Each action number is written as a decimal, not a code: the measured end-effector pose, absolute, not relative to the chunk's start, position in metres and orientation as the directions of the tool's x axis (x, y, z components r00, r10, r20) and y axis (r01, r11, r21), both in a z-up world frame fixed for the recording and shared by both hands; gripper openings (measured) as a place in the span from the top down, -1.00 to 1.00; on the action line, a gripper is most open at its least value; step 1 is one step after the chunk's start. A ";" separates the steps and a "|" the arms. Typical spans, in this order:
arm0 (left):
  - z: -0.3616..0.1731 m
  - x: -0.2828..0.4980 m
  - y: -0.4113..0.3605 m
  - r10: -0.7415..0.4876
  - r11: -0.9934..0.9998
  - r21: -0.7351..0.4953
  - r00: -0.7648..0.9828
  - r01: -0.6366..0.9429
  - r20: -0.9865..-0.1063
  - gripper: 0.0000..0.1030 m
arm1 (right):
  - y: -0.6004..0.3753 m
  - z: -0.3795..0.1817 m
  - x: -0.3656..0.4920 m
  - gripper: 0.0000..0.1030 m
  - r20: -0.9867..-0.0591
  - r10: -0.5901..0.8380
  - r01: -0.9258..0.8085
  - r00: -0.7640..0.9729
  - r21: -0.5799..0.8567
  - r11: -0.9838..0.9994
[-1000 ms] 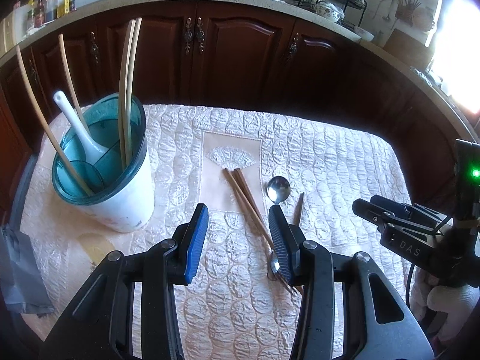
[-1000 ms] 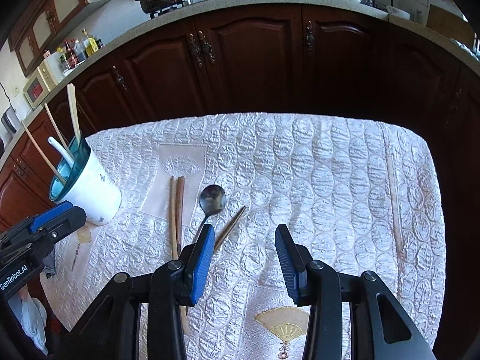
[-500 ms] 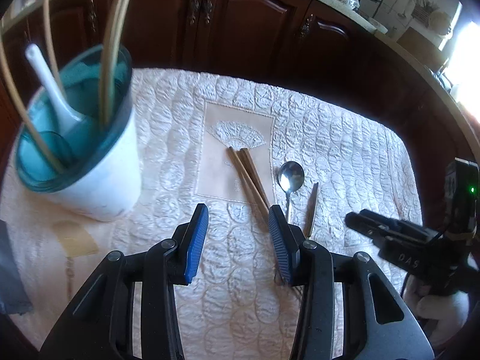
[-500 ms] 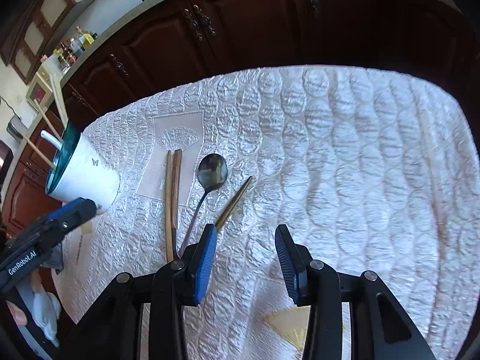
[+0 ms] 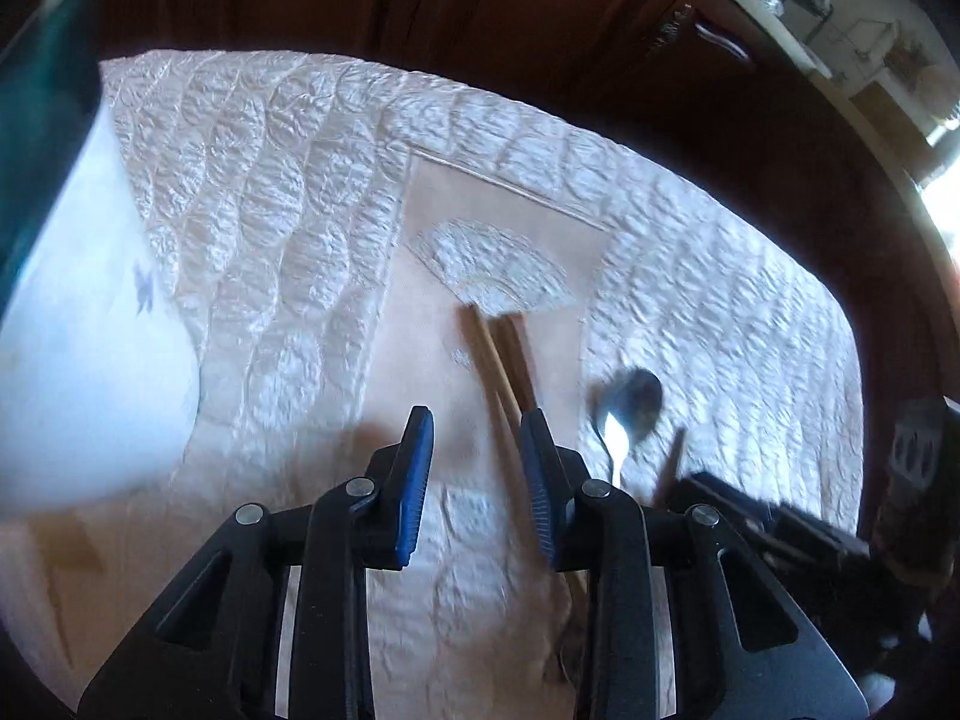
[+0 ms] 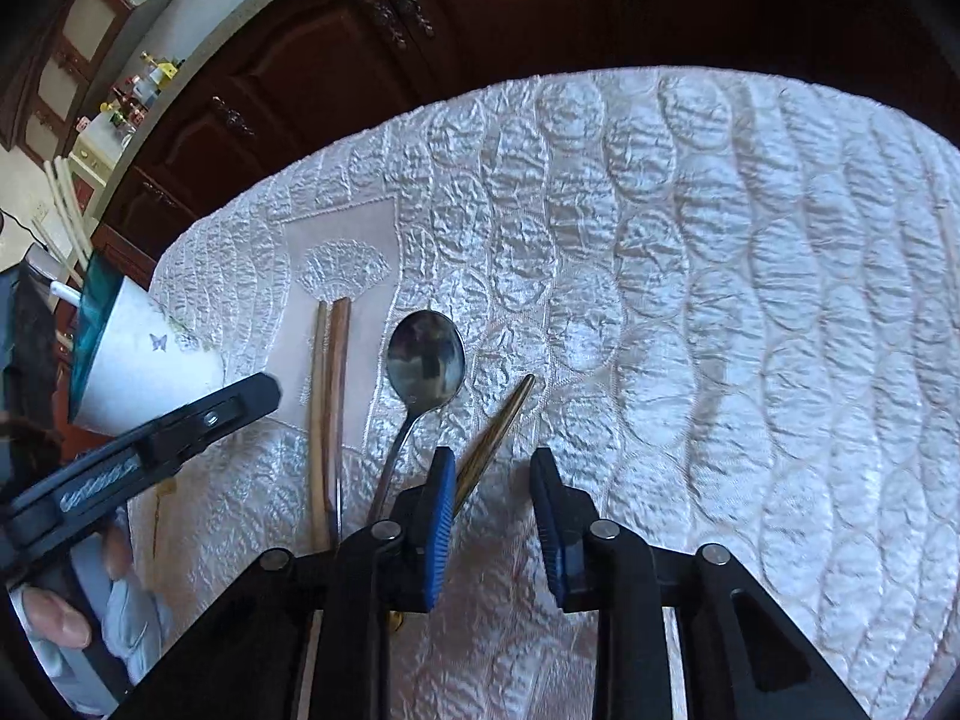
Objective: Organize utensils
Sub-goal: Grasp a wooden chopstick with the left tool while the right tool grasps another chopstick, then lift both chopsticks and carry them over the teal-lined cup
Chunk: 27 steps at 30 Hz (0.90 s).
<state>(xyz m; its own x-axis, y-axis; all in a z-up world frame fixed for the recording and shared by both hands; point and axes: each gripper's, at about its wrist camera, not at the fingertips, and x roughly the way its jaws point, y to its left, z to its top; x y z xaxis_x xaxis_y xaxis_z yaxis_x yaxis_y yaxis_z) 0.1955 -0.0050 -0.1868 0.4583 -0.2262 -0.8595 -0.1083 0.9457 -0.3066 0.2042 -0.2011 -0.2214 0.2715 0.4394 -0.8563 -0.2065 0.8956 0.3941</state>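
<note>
A pair of wooden chopsticks (image 6: 327, 396) lies on the quilted white cloth (image 6: 690, 300), with a metal spoon (image 6: 425, 360) to their right and a single dark chopstick (image 6: 495, 438) beyond it. In the left wrist view the chopsticks (image 5: 498, 360) run under my right fingertip, and the spoon (image 5: 627, 405) lies to their right. My left gripper (image 5: 477, 462) is open, low over the cloth. My right gripper (image 6: 489, 516) is open, just right of the dark chopstick. The white holder with a teal rim (image 6: 135, 360) stands at the left.
The holder (image 5: 66, 324) fills the left edge of the left wrist view. Dark wooden cabinets (image 6: 360, 42) stand behind the table. The left gripper's body (image 6: 138, 456) crosses the lower left of the right wrist view.
Both grippers have moved forward and down toward the utensils. The holder has slid to the left edge of the left view. Both stay open.
</note>
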 end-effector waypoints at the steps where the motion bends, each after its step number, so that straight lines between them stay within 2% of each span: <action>1: -0.189 0.199 -0.003 -0.230 0.942 -0.315 0.460 -0.116 -0.858 0.45 | -0.201 -0.223 0.205 0.54 -0.853 0.447 -0.204 0.269 0.403 0.892; 9: -0.199 0.215 -0.004 -0.237 0.937 -0.326 0.451 -0.129 -0.860 0.45 | -0.205 -0.226 0.219 0.54 -0.846 0.462 -0.206 0.265 0.418 0.885; 12: -0.201 0.222 -0.010 -0.220 0.942 -0.309 0.449 -0.134 -0.866 0.56 | -0.200 -0.228 0.225 0.54 -0.843 0.464 -0.211 0.272 0.419 0.883; 14: -0.202 0.224 -0.011 -0.216 0.943 -0.304 0.447 -0.135 -0.868 0.62 | -0.197 -0.229 0.227 0.66 -0.841 0.465 -0.216 0.275 0.417 0.883; 16: -0.203 0.226 -0.012 -0.214 0.947 -0.297 0.446 -0.125 -0.869 0.83 | -0.192 -0.232 0.230 0.73 -0.840 0.467 -0.220 0.277 0.418 0.881; 21: -0.199 0.220 -0.012 -0.246 0.943 -0.318 0.434 -0.101 -0.867 0.85 | -0.197 -0.229 0.226 0.77 -0.819 0.498 -0.216 0.286 0.451 0.866; 27: -0.173 0.192 -0.004 -0.290 0.933 -0.356 0.466 -0.059 -0.836 0.90 | -0.210 -0.197 0.206 0.85 -0.765 0.555 -0.246 0.328 0.498 0.832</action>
<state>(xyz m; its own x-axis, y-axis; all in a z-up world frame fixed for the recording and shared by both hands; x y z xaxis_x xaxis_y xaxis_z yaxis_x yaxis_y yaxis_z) 0.1915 -0.0036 -0.1732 0.4664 -0.2895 -0.8359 -0.0587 0.9327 -0.3558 0.2062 -0.2099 -0.1972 0.3278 0.5549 -0.7646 -0.2460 0.8315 0.4980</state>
